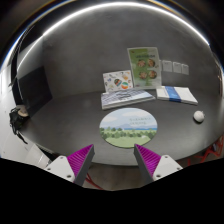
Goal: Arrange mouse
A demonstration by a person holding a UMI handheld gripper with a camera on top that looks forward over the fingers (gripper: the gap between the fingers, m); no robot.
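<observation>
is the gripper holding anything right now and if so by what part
Nothing is held. The gripper is open, with only bare table between its fingers. The round mouse pad lies just ahead of them, and a small white object sits farther off.

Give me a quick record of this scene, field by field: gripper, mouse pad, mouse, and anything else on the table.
gripper: gripper open, nothing between its fingers
mouse pad: round mouse pad, green landscape print, just ahead of the fingers
mouse: small white mouse, beyond the pad to its right, apart from it
paper items: leaflets flat, cards standing behind them
surface: grey table
</observation>
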